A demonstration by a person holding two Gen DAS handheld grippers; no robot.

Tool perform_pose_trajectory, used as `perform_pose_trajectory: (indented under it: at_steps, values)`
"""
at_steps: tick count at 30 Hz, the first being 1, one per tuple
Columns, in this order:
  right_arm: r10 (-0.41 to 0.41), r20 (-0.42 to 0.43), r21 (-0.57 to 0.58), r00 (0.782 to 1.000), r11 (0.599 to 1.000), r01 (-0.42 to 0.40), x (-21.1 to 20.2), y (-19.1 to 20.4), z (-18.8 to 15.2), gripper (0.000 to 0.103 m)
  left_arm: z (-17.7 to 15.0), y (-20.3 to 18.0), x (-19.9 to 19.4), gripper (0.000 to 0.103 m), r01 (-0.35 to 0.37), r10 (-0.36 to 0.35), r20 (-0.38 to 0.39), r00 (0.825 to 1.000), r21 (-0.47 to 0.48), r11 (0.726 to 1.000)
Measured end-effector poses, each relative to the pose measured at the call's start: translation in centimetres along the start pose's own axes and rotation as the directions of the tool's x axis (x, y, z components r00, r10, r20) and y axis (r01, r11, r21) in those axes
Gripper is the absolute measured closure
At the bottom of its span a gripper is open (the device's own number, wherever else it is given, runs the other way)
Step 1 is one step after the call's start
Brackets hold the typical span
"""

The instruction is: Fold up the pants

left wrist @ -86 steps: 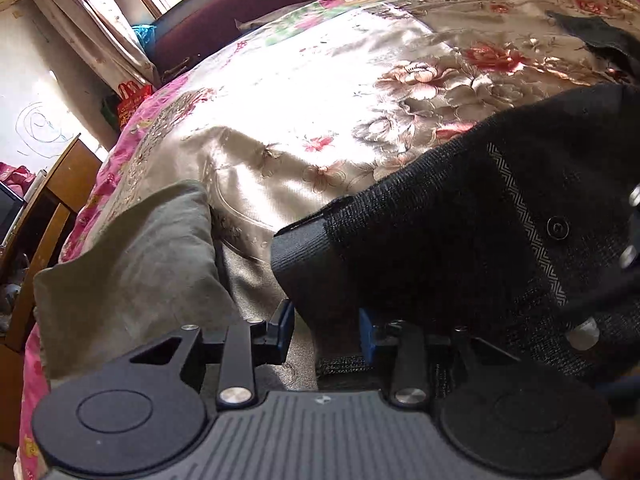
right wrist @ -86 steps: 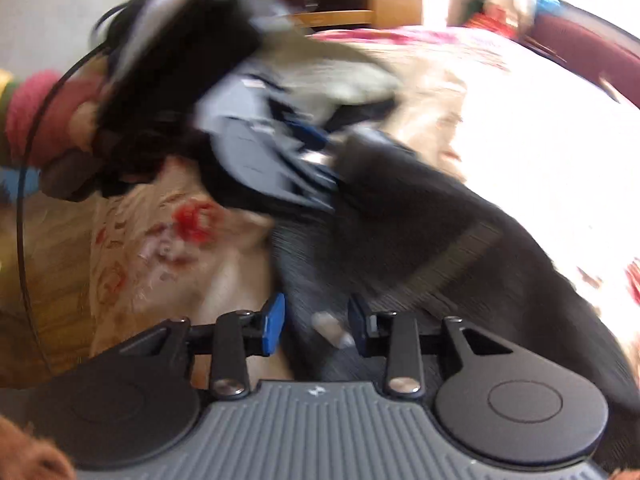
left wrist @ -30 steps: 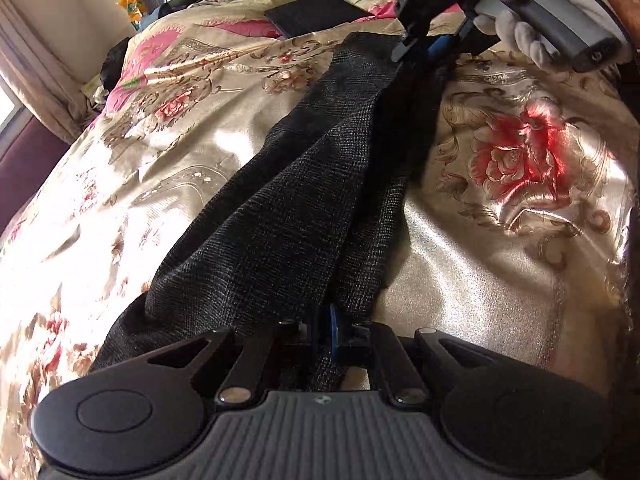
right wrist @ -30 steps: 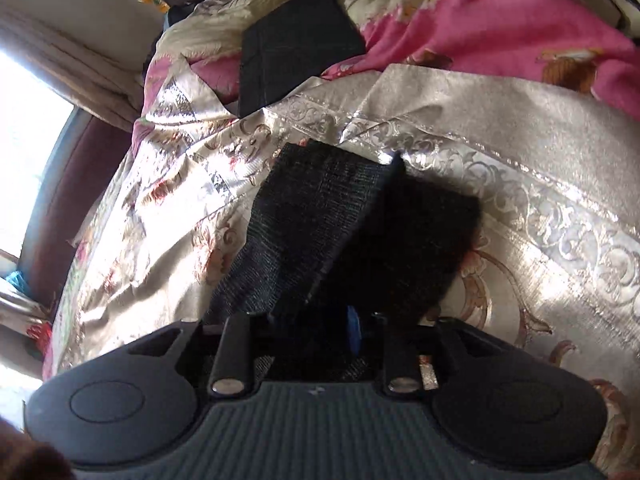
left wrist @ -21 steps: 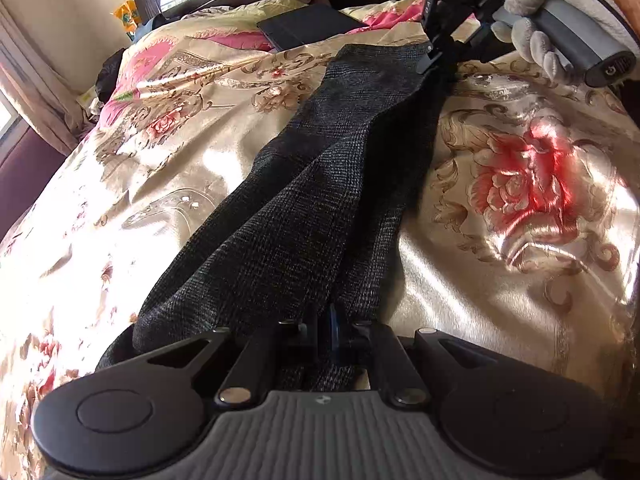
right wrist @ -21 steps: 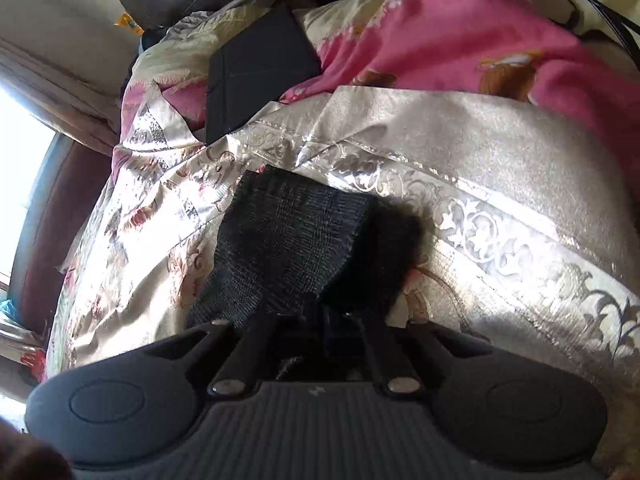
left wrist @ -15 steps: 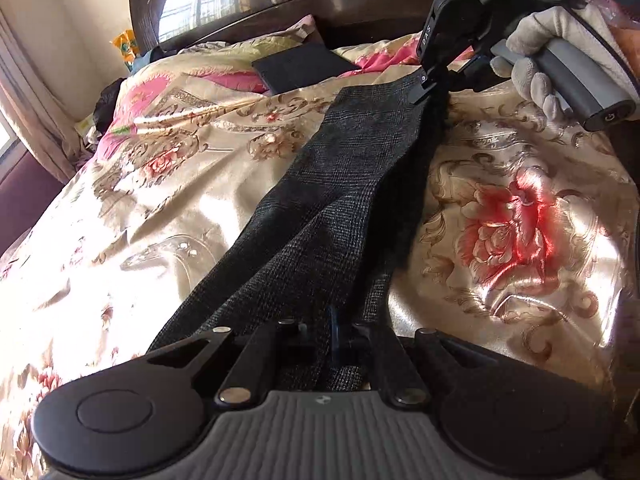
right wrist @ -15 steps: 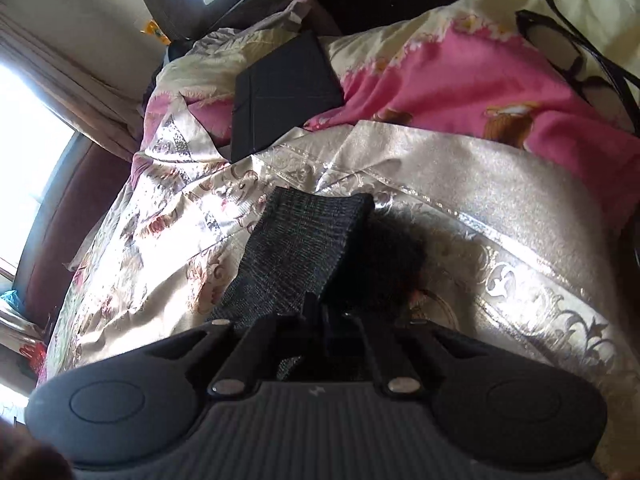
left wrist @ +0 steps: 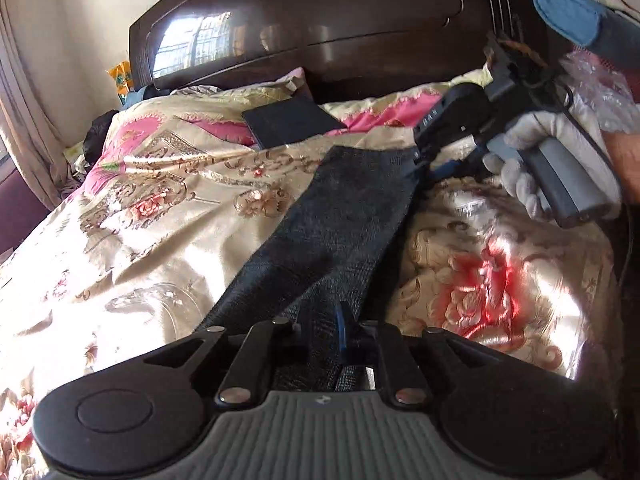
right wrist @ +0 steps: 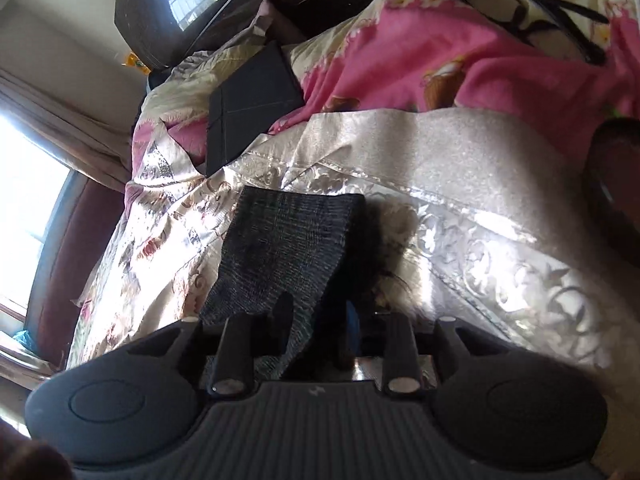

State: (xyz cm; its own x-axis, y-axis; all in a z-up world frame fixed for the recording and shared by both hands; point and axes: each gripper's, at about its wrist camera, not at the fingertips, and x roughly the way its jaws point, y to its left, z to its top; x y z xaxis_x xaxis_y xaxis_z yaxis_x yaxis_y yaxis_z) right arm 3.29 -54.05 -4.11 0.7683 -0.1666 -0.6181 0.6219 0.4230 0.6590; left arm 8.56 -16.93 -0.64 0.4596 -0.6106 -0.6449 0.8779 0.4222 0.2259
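Observation:
The dark grey woven pants [left wrist: 344, 224] lie folded lengthwise on the gold floral bedspread [left wrist: 152, 240], running from my left gripper toward the headboard. My left gripper [left wrist: 326, 326] is shut on the near end of the pants. My right gripper [left wrist: 426, 160], held by a gloved hand [left wrist: 536, 168], is at the far right corner of the pants. In the right wrist view the right gripper [right wrist: 318, 320] has its fingers parted, with the pants' edge [right wrist: 280, 248] lying between them.
A dark wooden headboard [left wrist: 320, 28] stands at the far end. A black flat case [left wrist: 292, 120] lies on pink bedding [right wrist: 420, 52] near it. Black glasses [right wrist: 528, 12] rest on the pillow. A curtain and window [right wrist: 24, 208] are to the left.
Both grippers carried the pants toward the headboard and laid them flat. The right gripper's fingers, shut on the fabric half a second ago, have now parted.

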Motion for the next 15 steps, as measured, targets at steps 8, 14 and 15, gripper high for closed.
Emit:
perform_pose_trajectory:
  at_steps: [8, 14, 15]
  values:
    - [0.101, 0.039, 0.0, 0.994, 0.995, -0.101, -1.0, -1.2, -1.3, 0.077, -2.2, -3.1, 1.5, 0.075, -0.027, 0.028, -0.007, 1.0, 0.092, 0.995]
    - [0.159, 0.033, 0.067, 0.987, 0.985, -0.161, 1.0, -1.7, -1.2, 0.075, -1.3, -4.8, 2.0, 0.074, -0.112, 0.114, -0.023, 0.993, 0.08, 0.991]
    - [0.169, 0.027, 0.08, 0.985, 0.982, -0.171, 1.5, -1.5, -1.0, 0.075, -0.9, -5.0, 1.9, 0.074, -0.118, 0.12, -0.032, 0.992, 0.071, 0.991]
